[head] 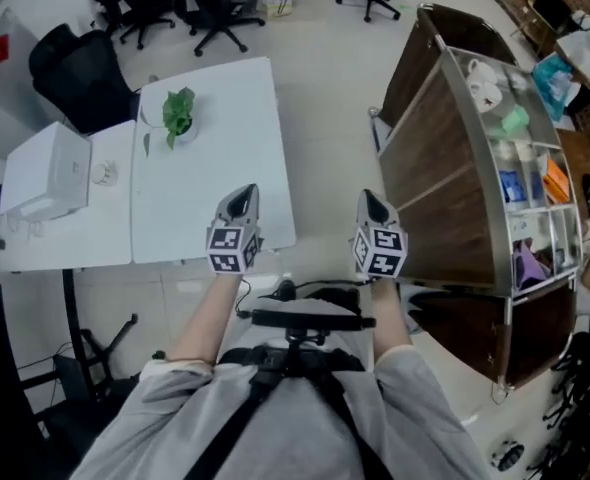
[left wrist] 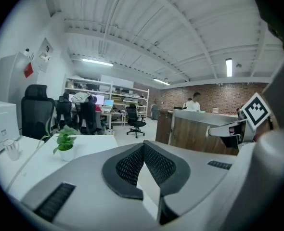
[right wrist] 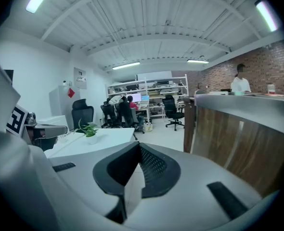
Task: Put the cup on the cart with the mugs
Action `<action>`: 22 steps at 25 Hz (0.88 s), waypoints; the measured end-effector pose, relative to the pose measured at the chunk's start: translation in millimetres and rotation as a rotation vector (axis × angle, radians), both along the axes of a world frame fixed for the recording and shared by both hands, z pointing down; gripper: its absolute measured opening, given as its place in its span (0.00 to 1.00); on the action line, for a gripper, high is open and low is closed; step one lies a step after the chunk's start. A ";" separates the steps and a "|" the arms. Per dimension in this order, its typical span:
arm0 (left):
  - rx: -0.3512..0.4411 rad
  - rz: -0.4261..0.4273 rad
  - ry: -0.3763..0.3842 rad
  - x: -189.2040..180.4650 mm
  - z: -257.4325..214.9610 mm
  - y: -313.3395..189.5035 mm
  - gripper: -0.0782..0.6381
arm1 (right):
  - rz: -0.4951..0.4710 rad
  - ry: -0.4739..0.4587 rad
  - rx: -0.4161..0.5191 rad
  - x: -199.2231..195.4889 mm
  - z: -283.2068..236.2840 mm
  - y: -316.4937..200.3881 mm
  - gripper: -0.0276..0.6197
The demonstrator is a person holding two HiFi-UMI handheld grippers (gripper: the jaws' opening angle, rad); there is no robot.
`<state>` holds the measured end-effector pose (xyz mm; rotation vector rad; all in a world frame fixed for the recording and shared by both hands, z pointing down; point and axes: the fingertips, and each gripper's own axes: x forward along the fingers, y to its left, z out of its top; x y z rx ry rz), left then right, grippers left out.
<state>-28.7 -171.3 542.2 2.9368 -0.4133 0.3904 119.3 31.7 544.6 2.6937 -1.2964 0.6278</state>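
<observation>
Cup (head: 103, 173) stands on white table (head: 215, 148), far-left part, unheld. Left gripper (head: 241, 200) and right gripper (head: 372, 205) are both closed and empty, off the table's near edge. Risk: reaching with closed jaws could tip the cup. Cart (head: 445, 148) is right of the table.

Table (head: 215, 168): left of the cart, long side running away from the viewer.
Second table (head: 75, 238): butted against the table's left side.
Plant (head: 178, 118): on the table, far end.
Box (head: 45, 173): on the second table, left part.
Cup (head: 103, 173): on the second table, just right of the box.
Cart (head: 445, 178): right of the table, well apart.
Mugs (head: 483, 83): in the cart's far top compartment.
Chairs (head: 75, 78): behind both tables.
</observation>
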 end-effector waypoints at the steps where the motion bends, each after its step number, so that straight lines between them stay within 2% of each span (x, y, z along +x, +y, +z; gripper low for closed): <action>1: 0.000 -0.028 0.001 -11.2 -1.0 -10.3 0.11 | -0.034 0.002 0.001 -6.6 -1.3 -17.0 0.05; 5: -0.004 -0.180 0.000 -60.4 -4.3 -51.1 0.11 | -0.198 0.009 0.003 -36.0 -8.3 -88.1 0.05; 12: -0.007 -0.476 -0.004 -144.5 -6.8 -90.7 0.11 | -0.556 0.014 0.012 -103.1 -13.0 -191.4 0.05; 18: -0.023 -0.680 -0.013 -203.3 -7.7 -87.7 0.11 | -0.800 0.003 0.023 -151.4 -10.4 -238.8 0.05; 22: -0.020 -0.772 -0.012 -227.1 -10.8 -79.3 0.11 | -0.904 0.001 0.027 -173.9 -9.9 -250.7 0.05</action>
